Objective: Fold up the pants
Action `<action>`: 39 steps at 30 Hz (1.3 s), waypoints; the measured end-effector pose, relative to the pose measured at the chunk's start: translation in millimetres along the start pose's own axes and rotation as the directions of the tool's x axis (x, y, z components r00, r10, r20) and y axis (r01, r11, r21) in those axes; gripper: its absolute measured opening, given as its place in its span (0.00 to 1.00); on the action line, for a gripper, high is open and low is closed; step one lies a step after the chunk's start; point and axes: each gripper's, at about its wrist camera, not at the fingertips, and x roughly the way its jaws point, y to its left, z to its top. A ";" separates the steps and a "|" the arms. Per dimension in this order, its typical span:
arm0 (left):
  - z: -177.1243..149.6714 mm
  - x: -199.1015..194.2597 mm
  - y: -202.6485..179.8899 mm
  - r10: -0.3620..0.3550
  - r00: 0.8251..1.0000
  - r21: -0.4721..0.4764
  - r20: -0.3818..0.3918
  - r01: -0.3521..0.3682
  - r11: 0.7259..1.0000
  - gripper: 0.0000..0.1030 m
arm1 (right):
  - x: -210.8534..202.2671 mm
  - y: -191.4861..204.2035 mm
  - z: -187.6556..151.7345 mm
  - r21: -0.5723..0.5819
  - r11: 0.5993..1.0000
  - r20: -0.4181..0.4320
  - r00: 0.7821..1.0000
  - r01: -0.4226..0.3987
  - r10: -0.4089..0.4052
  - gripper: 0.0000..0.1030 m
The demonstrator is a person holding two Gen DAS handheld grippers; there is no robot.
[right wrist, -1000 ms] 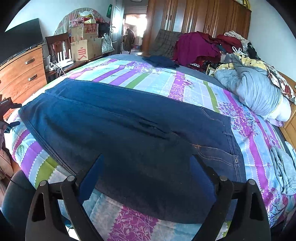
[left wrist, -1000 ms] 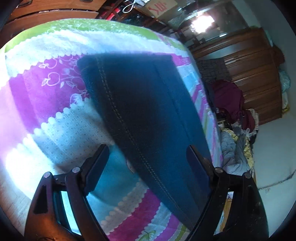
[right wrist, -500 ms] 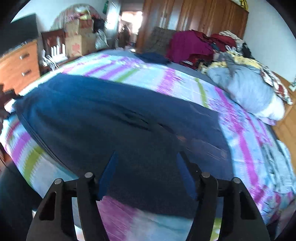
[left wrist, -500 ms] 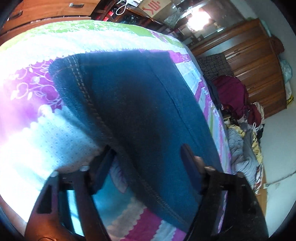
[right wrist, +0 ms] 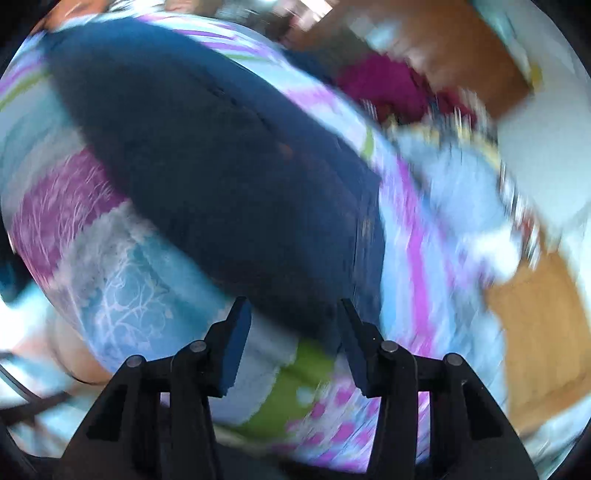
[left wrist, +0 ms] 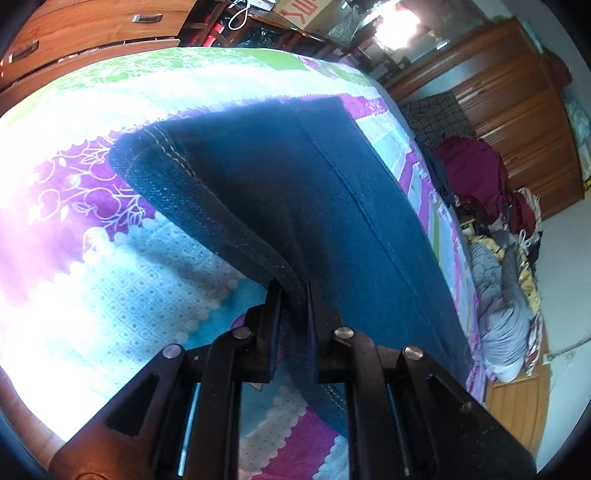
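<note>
Striped floral bedspread (left wrist: 122,280) carries dark blue denim pants (left wrist: 295,192); your left gripper (left wrist: 293,295) pinches the hem, right gripper (right wrist: 291,314) gaping before the waist edge. Next: clamp there, then lift together.

Left wrist view sharp w/ strong fisheye bending at edges, bedspread (left wrist: 55,258) blown out white at left, window glare (left wrist: 397,24) at top, right wrist view heavily motion-blurred throughout
</note>
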 end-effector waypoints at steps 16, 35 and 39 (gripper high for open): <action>-4.2 5.0 -8.5 0.049 0.999 0.031 0.017 -0.050 0.998 0.12 | 35.4 47.4 -8.7 -0.398 0.917 0.124 0.992 0.022 0.030 0.58; 38.1 -40.9 -80.9 -0.074 0.977 0.128 0.198 0.050 0.991 0.05 | 9.1 -52.0 84.8 -0.226 0.972 0.188 0.982 0.066 -0.023 0.11; 50.4 -36.8 -94.1 -0.081 0.974 0.139 0.213 0.052 0.989 0.05 | 12.9 -71.1 106.4 -0.215 0.973 0.205 0.978 0.081 -0.036 0.11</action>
